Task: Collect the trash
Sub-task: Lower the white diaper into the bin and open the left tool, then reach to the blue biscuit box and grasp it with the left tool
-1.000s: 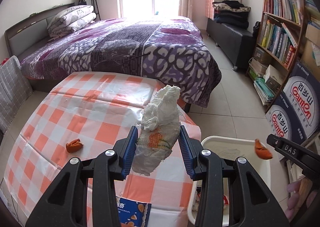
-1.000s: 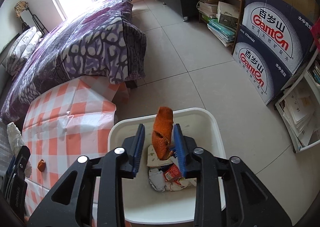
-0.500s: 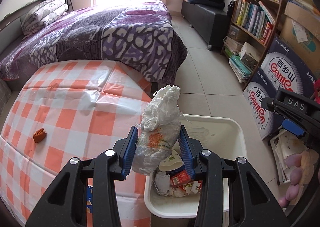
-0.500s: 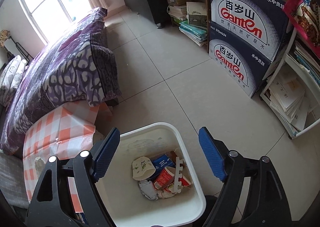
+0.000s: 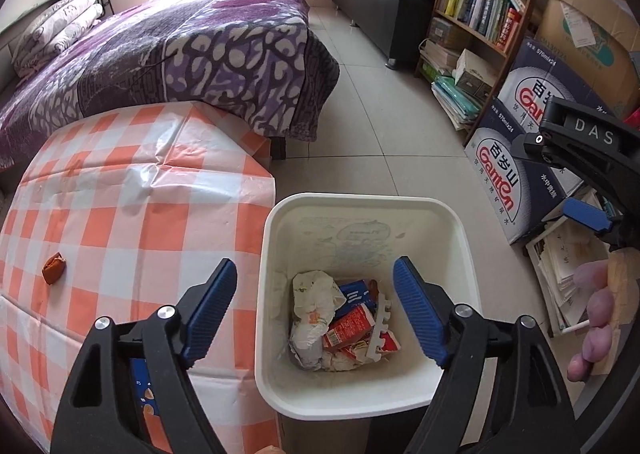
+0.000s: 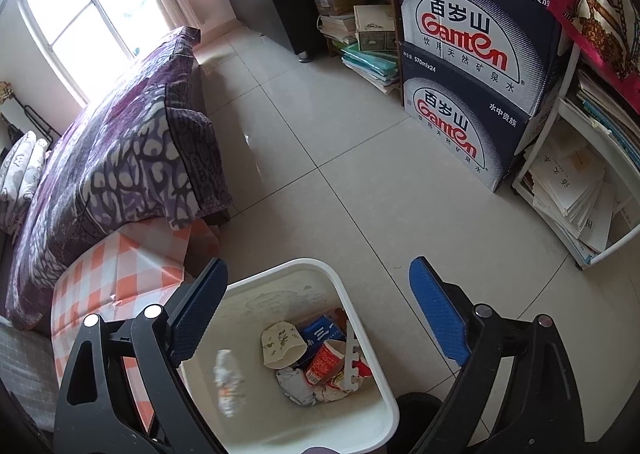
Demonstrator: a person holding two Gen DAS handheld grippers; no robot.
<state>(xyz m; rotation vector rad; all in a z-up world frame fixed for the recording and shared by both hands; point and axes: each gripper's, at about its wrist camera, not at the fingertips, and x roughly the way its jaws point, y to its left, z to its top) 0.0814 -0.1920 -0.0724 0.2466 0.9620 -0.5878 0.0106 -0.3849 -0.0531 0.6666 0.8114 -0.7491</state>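
Both grippers' jaws are opening, empty, above the bin (image 5: 362, 209).

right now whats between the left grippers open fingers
In the left wrist view, the left gripper brackets the white bin: a crumpled white wrapper and red cartons lie inside. Its jaws are opening, gripping nothing.

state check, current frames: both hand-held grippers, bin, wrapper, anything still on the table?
left hand-held gripper: jaws opening, nothing between them, over the bin
right hand-held gripper: jaws opening, empty, over the bin
white bin: upright, no lid, partly filled
crumpled white wrapper: in the bin, released
orange scrap: on the checkered tablecloth, not collected
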